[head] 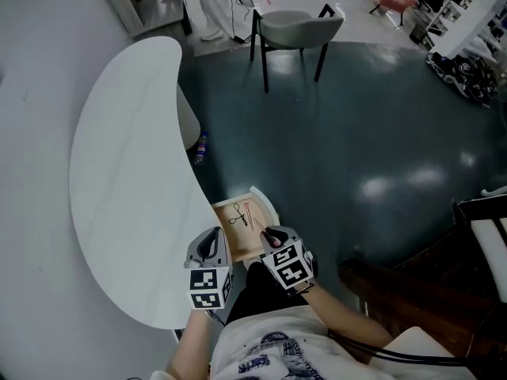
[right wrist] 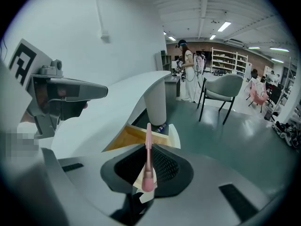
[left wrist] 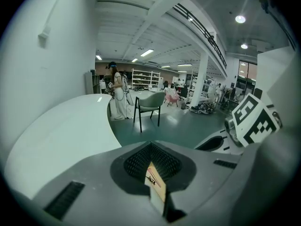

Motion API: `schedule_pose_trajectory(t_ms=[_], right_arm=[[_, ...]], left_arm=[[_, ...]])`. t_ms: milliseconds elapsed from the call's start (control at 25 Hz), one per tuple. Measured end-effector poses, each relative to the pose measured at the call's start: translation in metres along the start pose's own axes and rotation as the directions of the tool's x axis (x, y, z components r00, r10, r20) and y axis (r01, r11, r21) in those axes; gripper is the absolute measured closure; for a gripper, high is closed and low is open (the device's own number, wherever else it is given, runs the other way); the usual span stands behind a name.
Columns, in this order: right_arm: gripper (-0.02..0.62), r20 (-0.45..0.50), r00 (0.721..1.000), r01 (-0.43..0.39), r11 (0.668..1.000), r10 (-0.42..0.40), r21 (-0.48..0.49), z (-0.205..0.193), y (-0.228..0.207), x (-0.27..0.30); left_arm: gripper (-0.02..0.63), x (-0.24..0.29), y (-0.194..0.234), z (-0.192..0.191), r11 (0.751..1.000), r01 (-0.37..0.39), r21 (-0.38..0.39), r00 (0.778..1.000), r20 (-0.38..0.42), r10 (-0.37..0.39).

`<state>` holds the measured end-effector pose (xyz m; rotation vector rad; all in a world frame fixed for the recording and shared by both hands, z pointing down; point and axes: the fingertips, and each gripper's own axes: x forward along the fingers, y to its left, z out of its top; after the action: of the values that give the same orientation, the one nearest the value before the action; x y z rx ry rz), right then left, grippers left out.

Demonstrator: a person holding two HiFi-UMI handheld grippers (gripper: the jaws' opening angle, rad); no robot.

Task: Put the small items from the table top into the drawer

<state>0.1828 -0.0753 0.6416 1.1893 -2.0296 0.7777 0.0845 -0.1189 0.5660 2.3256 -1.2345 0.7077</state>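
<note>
An open wooden drawer [head: 265,204] juts out from under the white curved table [head: 127,180]. A pair of black scissors [head: 237,214] and a thin pink strip [head: 246,214] lie in it. My right gripper [head: 271,236] hangs over the drawer's near end, shut on a slim pink pen [right wrist: 148,159] that points forward over the drawer [right wrist: 136,138]. My left gripper [head: 212,244] sits over the table's edge just left of the drawer. Its jaws [left wrist: 155,187] stand a narrow slit apart, with nothing between them. The drawer's inside shows through the slit.
A grey chair [head: 297,26] stands on the dark floor beyond the drawer. A blue bottle [head: 201,146] lies by the table's white column [right wrist: 155,102]. A person stands far off by shelves [right wrist: 188,62]. Dark furniture [head: 412,291] is at my right.
</note>
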Motion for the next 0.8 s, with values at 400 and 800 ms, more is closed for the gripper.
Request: schedule_pose_trajectory(t_ms=[400, 800], right_arm=[[0.535, -0.024, 1.0, 0.012, 0.997, -0.01, 0.081, 0.001, 0.008, 0.055], [0.535, -0.047, 0.999, -0.002, 0.985, 0.01, 0.171, -0.015, 0.023, 0.111]], left_arm=[[0.586, 0.022, 0.031, -0.013, 0.999, 0.034, 0.009, 0.999, -0.021, -0.034], [0.587, 0.033, 0.049, -0.024, 0.999, 0.05, 0.008, 0.999, -0.021, -0.05]])
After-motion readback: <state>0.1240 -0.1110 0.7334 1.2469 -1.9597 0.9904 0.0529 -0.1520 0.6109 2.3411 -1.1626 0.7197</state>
